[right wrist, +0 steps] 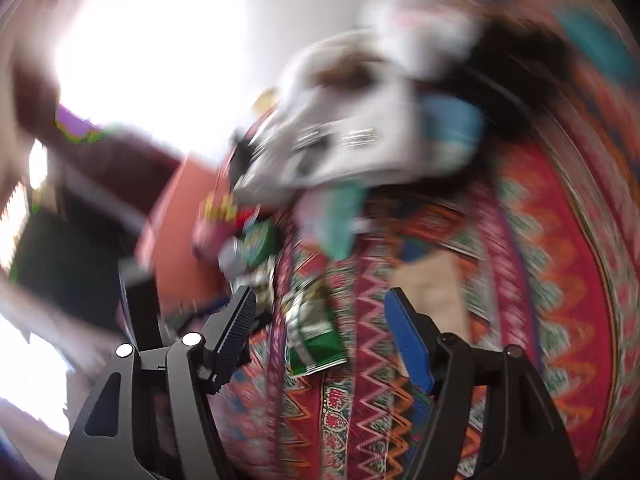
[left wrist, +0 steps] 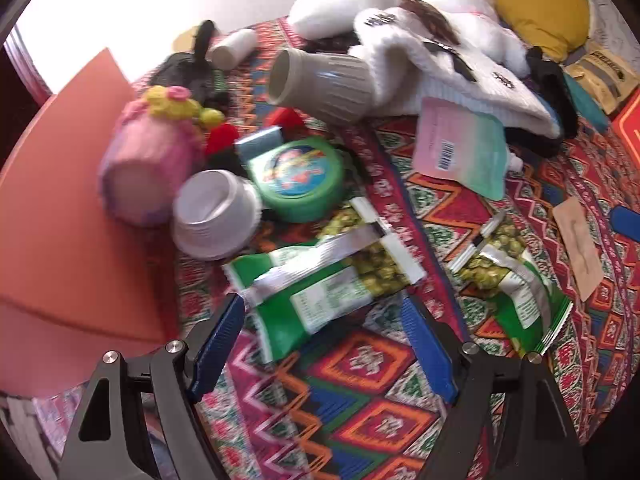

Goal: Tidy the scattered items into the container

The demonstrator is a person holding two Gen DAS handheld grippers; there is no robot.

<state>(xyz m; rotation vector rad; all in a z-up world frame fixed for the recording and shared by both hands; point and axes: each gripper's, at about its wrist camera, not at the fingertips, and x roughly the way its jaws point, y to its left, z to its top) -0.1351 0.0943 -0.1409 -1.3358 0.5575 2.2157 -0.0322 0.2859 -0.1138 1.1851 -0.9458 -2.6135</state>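
In the left wrist view my left gripper (left wrist: 320, 304) is open and points down at the patterned cloth (left wrist: 360, 380). A green pea snack packet (left wrist: 316, 292) lies flat between its blue pads, which do not press on it. A second green pea packet (left wrist: 516, 280) lies to the right. The orange container (left wrist: 72, 208) stands at the left edge. The right wrist view is heavily blurred. There my right gripper (right wrist: 320, 294) has its jaws apart and closing. A green packet (right wrist: 314, 340) lies on the cloth below the gap, untouched by the pads.
Beside the container lie a pink knitted cup (left wrist: 148, 168), a white paper cup (left wrist: 216, 216) and a green round tin (left wrist: 296, 176). Behind them are a grey ribbed cup (left wrist: 320, 84), a white plush heap (left wrist: 440, 56), a pastel pouch (left wrist: 460, 148) and a yellow pillow (left wrist: 536, 4).
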